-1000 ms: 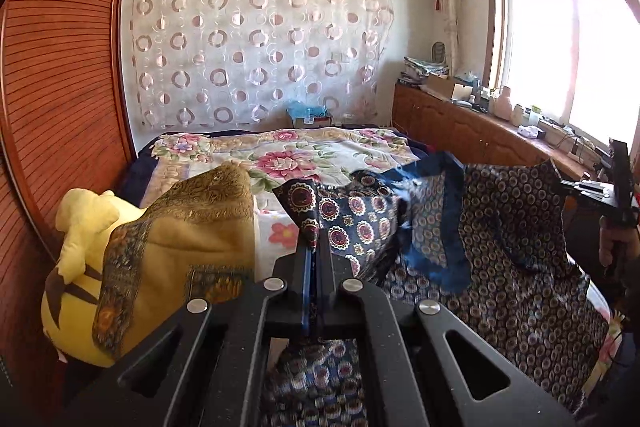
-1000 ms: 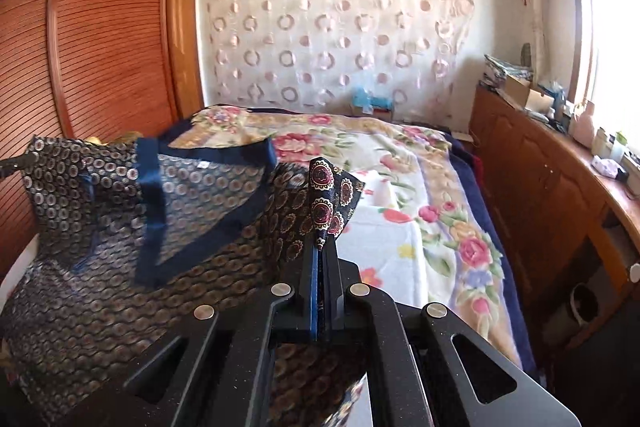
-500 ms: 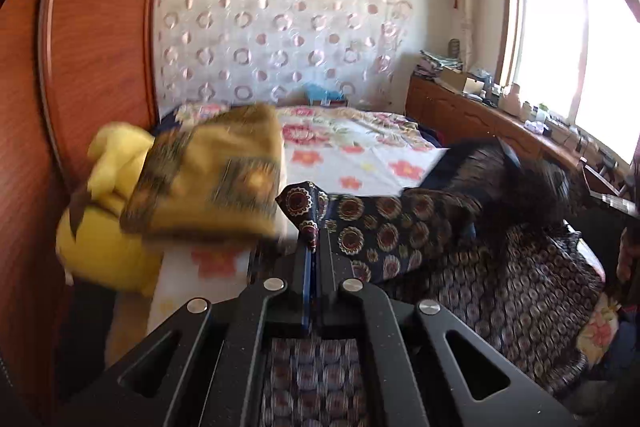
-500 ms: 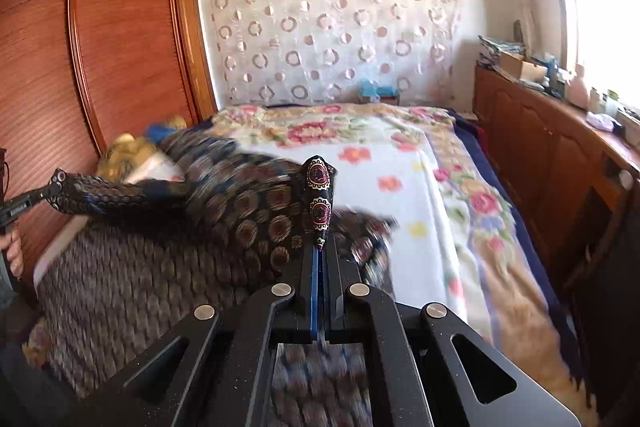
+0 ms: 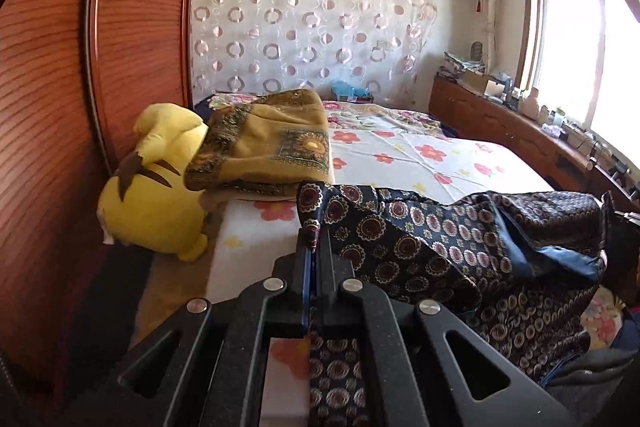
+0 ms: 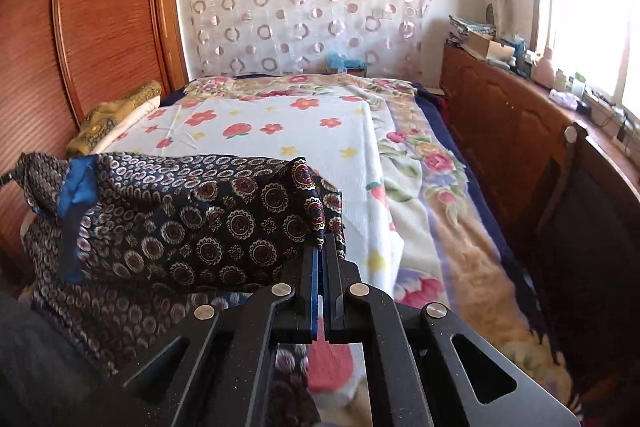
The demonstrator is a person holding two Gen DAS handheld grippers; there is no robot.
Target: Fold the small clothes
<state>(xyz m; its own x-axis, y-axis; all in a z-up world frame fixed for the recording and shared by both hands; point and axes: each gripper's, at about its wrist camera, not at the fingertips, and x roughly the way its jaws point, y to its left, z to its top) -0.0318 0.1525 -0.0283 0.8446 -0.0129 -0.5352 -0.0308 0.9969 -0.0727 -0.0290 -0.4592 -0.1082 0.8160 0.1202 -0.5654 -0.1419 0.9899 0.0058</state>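
A dark navy garment (image 5: 460, 247) with round medallion print and a blue lining is stretched between both grippers over the near end of the bed. My left gripper (image 5: 312, 239) is shut on one corner of it, and the cloth drapes off to the right. In the right wrist view my right gripper (image 6: 323, 243) is shut on the other corner of the garment (image 6: 200, 223), which sags leftward to the far tip of the left gripper (image 6: 8, 179).
A white floral sheet (image 5: 420, 163) covers the bed. A folded mustard patterned cloth (image 5: 272, 143) and a yellow plush toy (image 5: 156, 183) lie by the wooden wardrobe (image 5: 52, 107) on the left. A wooden cabinet (image 6: 500, 115) runs along the right under the window.
Both grippers moved forward and lower over the bed with the garment. The cloth, held up and spread a second ago, now sags low between them.
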